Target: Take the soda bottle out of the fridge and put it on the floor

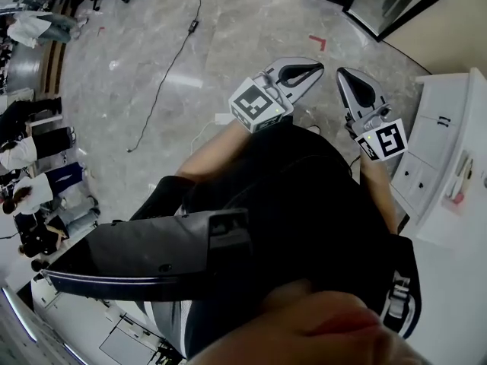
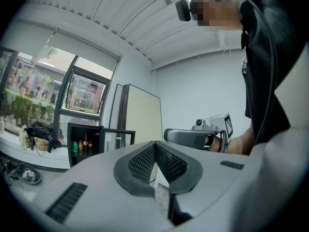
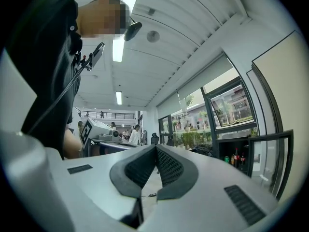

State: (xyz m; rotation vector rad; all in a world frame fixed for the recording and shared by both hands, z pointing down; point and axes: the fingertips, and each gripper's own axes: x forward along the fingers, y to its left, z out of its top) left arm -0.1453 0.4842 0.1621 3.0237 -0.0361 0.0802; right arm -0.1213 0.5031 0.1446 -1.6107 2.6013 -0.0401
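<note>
Left gripper [image 2: 155, 148]: pointing level into the room, its fingers [image 2: 140, 162] clenching pad against pad and gripping nothing.
Right gripper [image 3: 156, 151]: pointing level too, its fingers [image 3: 171, 167] pressing shut on each other with nothing between them.
Grippers together: the person is holding them side by side in front of the body, close but not touching, the tips angling toward each other in the head view.
Fridge [image 2: 83, 146]: a small black unit sitting low by the window wall, well apart from both grippers, its glass door [image 2: 118, 138] standing open.
Soda bottle [image 2: 85, 144]: standing upright on a shelf inside the fridge, just beside another dark, red-labelled bottle and a green can [image 2: 75, 147]. It is too small to make out more.
Floor [image 1: 228, 29]: grey marble spreading out below the grippers, a dark cable [image 1: 171, 59] trailing across it.
White cabinet [image 1: 445, 150]: standing at the person's right, near the right gripper.
Shoes [image 2: 24, 174]: lying on the floor near the window, left of the fridge in the left gripper view.
</note>
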